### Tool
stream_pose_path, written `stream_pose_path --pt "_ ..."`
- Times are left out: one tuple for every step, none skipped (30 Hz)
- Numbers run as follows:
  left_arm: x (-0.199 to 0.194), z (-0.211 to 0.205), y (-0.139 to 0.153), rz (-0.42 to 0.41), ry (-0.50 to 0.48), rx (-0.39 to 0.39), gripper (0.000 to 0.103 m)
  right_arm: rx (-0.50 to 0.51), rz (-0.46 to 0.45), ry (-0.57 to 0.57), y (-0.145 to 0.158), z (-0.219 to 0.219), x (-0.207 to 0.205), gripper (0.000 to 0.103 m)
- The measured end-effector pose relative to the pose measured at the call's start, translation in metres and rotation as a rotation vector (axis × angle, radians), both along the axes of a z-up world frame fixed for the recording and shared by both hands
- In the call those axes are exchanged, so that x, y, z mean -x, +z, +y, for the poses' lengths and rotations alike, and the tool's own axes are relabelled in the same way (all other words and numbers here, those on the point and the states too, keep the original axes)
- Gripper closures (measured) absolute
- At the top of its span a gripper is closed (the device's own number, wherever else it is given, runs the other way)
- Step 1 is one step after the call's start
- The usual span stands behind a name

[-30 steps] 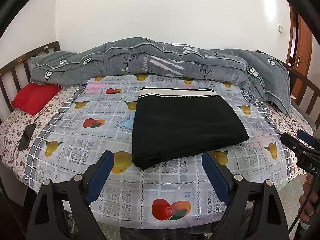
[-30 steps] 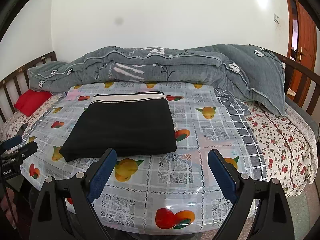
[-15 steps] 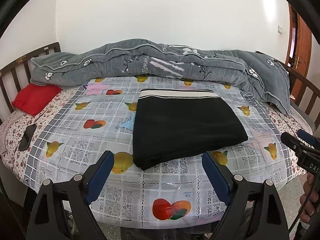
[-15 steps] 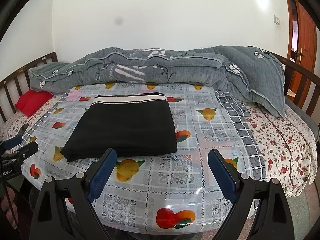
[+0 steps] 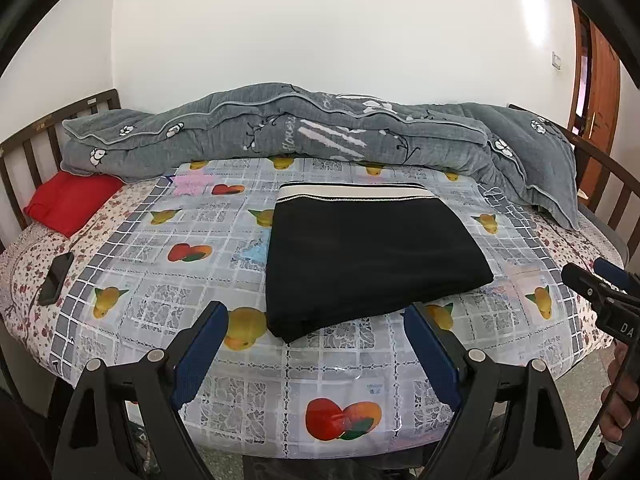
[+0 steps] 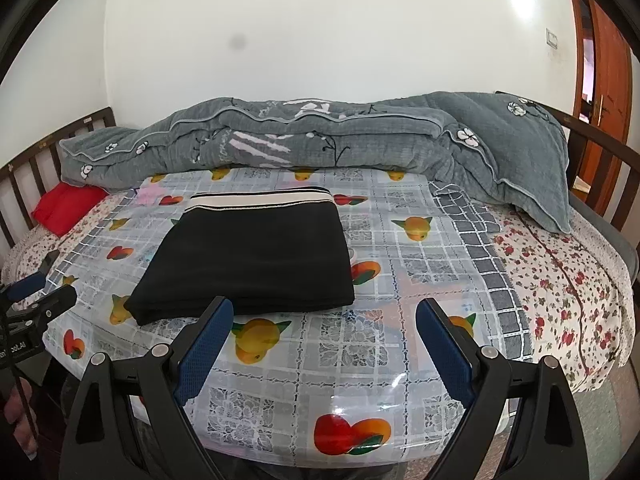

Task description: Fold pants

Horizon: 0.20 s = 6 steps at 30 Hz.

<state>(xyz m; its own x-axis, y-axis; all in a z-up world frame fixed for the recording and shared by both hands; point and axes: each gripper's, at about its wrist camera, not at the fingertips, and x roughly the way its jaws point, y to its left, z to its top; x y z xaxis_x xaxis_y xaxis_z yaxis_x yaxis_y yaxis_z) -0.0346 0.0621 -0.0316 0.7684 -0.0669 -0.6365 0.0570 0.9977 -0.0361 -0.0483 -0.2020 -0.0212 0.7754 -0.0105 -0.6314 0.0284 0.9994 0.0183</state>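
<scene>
Black pants [image 5: 368,252] with a cream waistband lie folded into a flat rectangle on the fruit-print plastic sheet [image 5: 160,272] covering the bed; they also show in the right wrist view [image 6: 252,256]. My left gripper [image 5: 316,344] is open and empty, held back at the bed's near edge in front of the pants. My right gripper [image 6: 324,336] is open and empty, also at the near edge, to the right of the pants' front edge. Each gripper shows at the side of the other's view.
A rolled grey quilt [image 5: 320,136] lies along the far side. A red pillow [image 5: 68,200] and a dark phone [image 5: 56,276] sit at the left. Wooden bed rails [image 6: 600,152] stand at both ends. A door [image 6: 608,64] is at the right.
Both grippers have drifted slightly back and up from the bed; the pants lie unmoved and both grippers stay open.
</scene>
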Motion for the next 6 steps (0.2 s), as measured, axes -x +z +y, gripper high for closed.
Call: stream_pose_path --pt "0.0002 -0.0003 0.0006 -0.002 -0.001 -0.002 0.014 -0.008 -0.003 0.002 0.0014 0.0000 0.0011 0.011" --pt "0.0000 -0.0006 0.0015 -0.005 -0.001 -0.006 0.014 -0.011 -0.009 0.005 0.0031 0.0002 0.0023 0.011" --pt "-0.0001 -0.0009 0.0025 -0.010 -0.001 -0.011 0.014 -0.011 -0.014 0.006 0.0042 0.0004 0.0031 0.011" --pt "0.0003 -0.0004 0.0031 -0.013 -0.001 -0.015 0.014 -0.009 -0.017 0.008 0.0050 0.0011 0.0035 0.011" --pt "-0.0004 -0.0006 0.0040 -0.019 0.001 -0.022 0.014 -0.011 -0.014 0.010 0.0049 0.0013 0.0025 0.011" --pt "-0.0008 -0.0007 0.0042 -0.023 -0.004 -0.025 0.013 -0.019 -0.009 0.014 0.0045 0.0009 0.0007 0.011"
